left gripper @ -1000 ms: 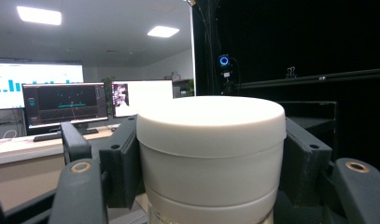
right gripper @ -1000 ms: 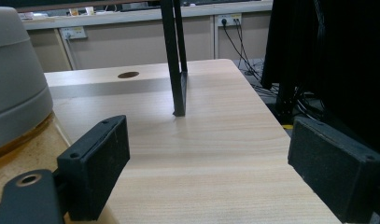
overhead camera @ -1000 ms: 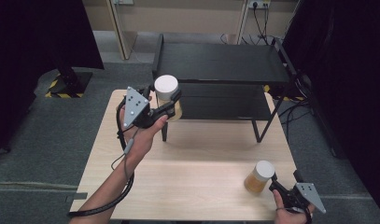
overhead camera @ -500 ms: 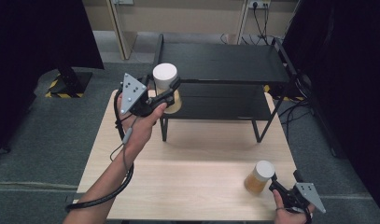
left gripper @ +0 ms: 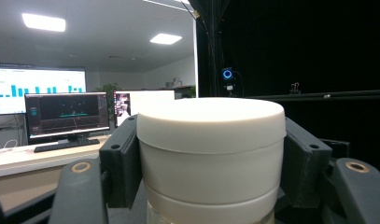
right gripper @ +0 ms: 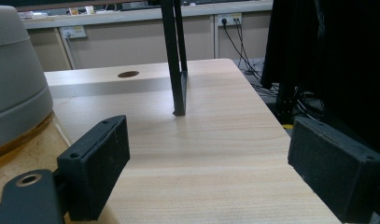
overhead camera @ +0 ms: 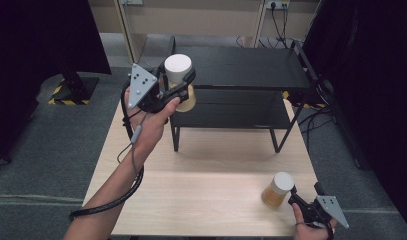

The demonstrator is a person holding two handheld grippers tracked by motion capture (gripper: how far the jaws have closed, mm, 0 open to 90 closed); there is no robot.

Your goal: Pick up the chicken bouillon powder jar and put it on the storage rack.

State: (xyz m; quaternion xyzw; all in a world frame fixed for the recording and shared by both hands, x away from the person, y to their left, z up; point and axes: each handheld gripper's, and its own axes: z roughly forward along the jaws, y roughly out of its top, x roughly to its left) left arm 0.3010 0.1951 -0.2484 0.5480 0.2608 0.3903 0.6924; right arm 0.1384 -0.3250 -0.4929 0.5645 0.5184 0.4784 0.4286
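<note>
A white-lidded jar [overhead camera: 179,80] is clamped at its lid between the pads of the left tool [overhead camera: 177,86]. The jar is held upright in the air, at the front left corner of the black rack [overhead camera: 251,70], level with the rack's top shelf and above the lower shelf's left end. Amber contents are seen below the lid. In the left gripper view the lid [left gripper: 210,140] is pressed on both sides by the pads [left gripper: 122,161], so the left tool is closed on the jar.

A second jar [overhead camera: 278,189], also white-lidded with amber contents, is stood on the counter [overhead camera: 211,170], well in front of the rack, near the counter's front right corner. The right tool [overhead camera: 294,201] is held just beside this second jar, on its right, close to the counter edge. In the right gripper view its pads [right gripper: 96,161] are spread wide with bare counter between them; the second jar [right gripper: 15,88] is seen just outside the one pad. The right tool is open and nothing is gripped.

The rack's leg [right gripper: 177,60] is planted on the counter beyond the right tool.
</note>
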